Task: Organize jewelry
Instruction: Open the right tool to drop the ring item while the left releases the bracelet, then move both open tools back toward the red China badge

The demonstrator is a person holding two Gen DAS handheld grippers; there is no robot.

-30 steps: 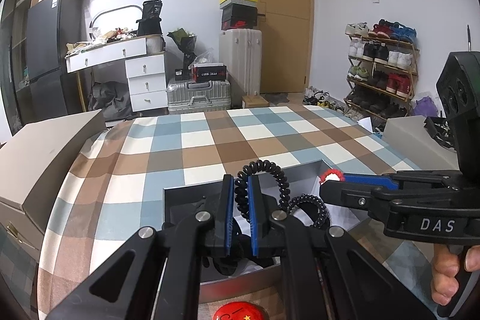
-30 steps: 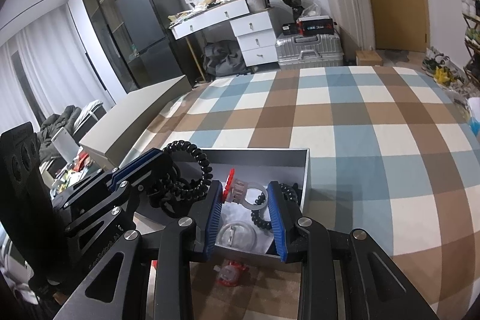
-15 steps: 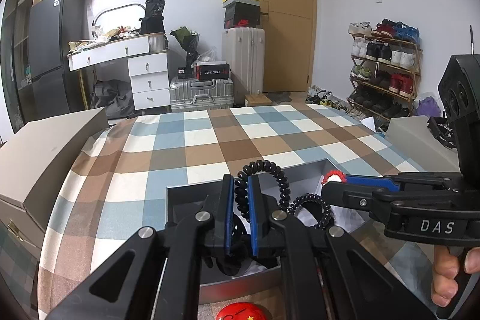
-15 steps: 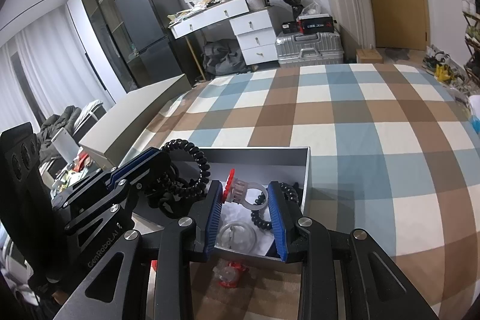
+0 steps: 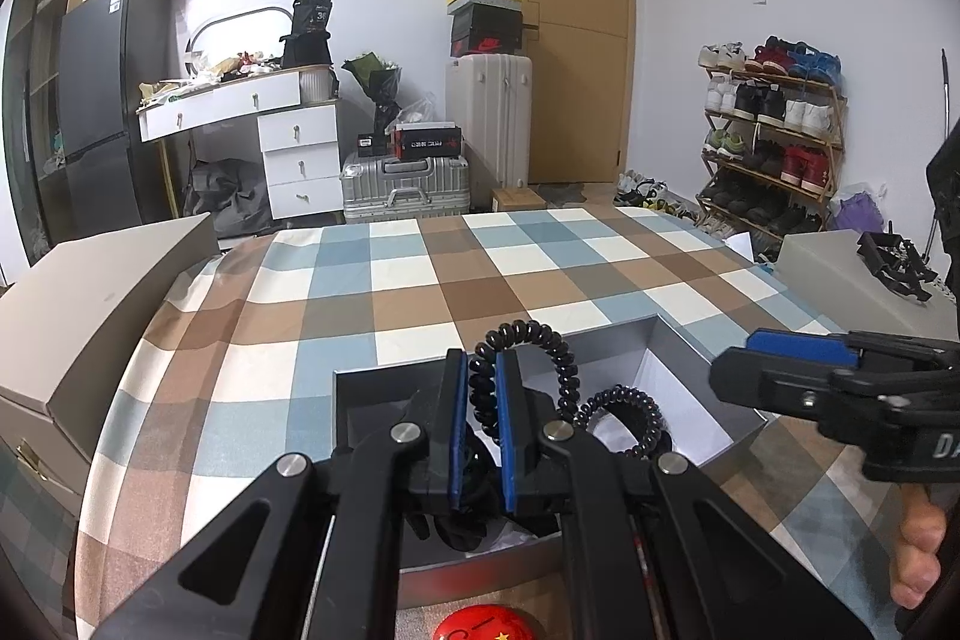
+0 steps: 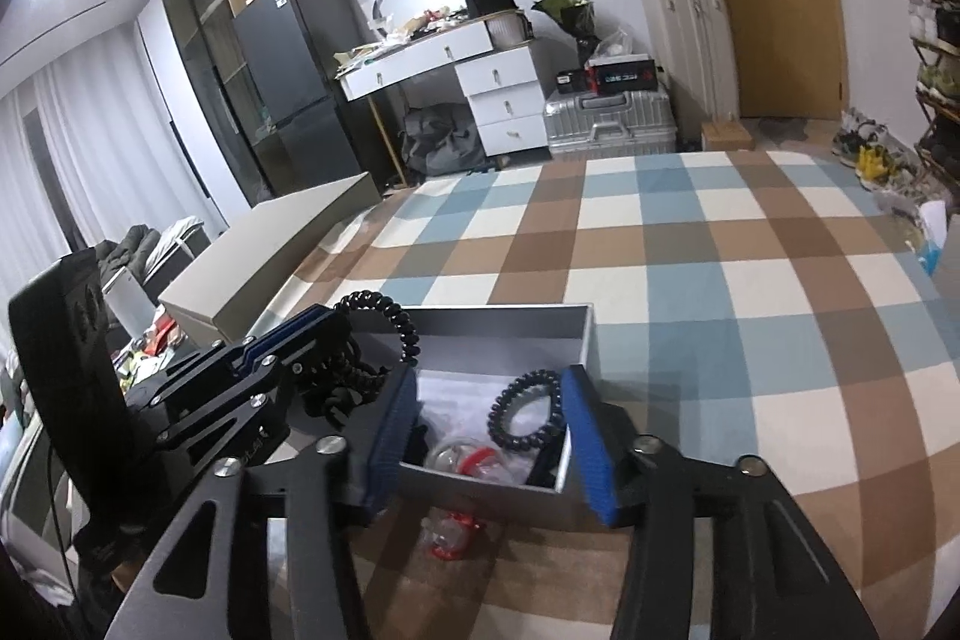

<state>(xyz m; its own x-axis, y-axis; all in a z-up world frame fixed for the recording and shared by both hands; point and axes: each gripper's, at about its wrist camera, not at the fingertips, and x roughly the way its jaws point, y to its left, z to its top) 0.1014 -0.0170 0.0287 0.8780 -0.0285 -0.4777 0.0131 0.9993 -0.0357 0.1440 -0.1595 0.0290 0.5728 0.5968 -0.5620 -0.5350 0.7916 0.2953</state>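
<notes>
A grey box (image 5: 684, 349) (image 6: 510, 322) with a white lining sits on the checked cloth. My left gripper (image 5: 482, 418) (image 6: 312, 325) is shut on a black coiled hair tie (image 5: 528, 346) (image 6: 384, 319) and holds it above the box's left part. Another black coil (image 5: 624, 415) lies beside it. My right gripper (image 6: 489, 451) (image 5: 780, 364) is open and empty over the box's near wall. Inside the box lie a black beaded bracelet (image 6: 525, 409) and a clear ring with red (image 6: 462, 457).
A small clear and red piece (image 6: 447, 535) lies on the cloth in front of the box. A red round object (image 5: 483, 622) sits at the near edge. A beige box lid (image 5: 90, 304) stands to the left. The checked cloth (image 6: 720, 250) stretches beyond.
My right gripper has opened wider and drawn back from inside the box to its near wall. The clear ring with red now lies loose in the box. My left gripper still holds the coil.
</notes>
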